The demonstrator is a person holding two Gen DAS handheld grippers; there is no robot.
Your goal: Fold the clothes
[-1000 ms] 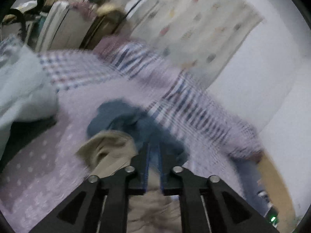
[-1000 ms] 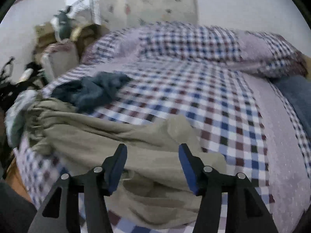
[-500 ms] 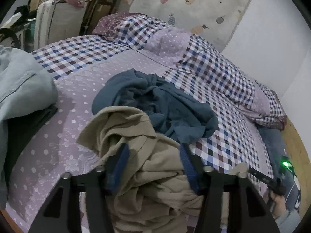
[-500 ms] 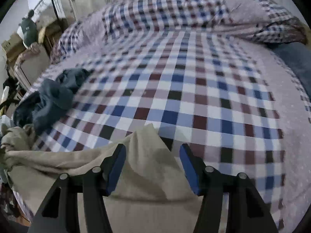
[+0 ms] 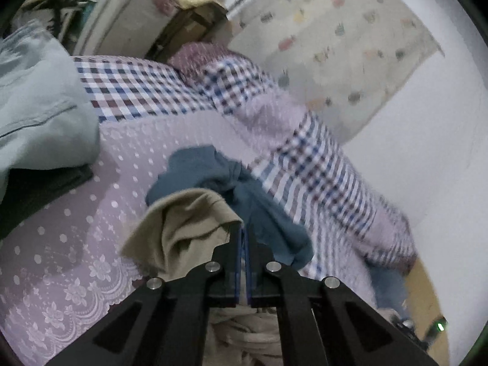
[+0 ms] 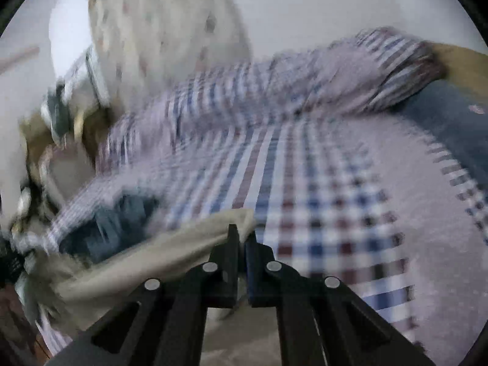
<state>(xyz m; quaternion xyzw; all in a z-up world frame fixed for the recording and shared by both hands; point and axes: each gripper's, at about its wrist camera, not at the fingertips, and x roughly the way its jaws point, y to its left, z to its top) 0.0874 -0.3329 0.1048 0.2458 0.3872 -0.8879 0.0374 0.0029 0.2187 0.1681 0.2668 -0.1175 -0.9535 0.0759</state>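
The left tool (image 5: 244, 238) is pinched tight on a fold of the khaki garment (image 5: 186, 228), which bunches to its left and hangs beneath it. Just beyond lies a crumpled blue garment (image 5: 231, 183) on the bed (image 5: 91, 231). The right tool (image 6: 241, 238) is likewise clamped on the khaki cloth (image 6: 170, 256), stretching away to its left over the checked bedspread (image 6: 320, 213).

khaki garment (image 5: 183, 228), teal garment (image 5: 259, 201), checked bedspread (image 5: 128, 88)
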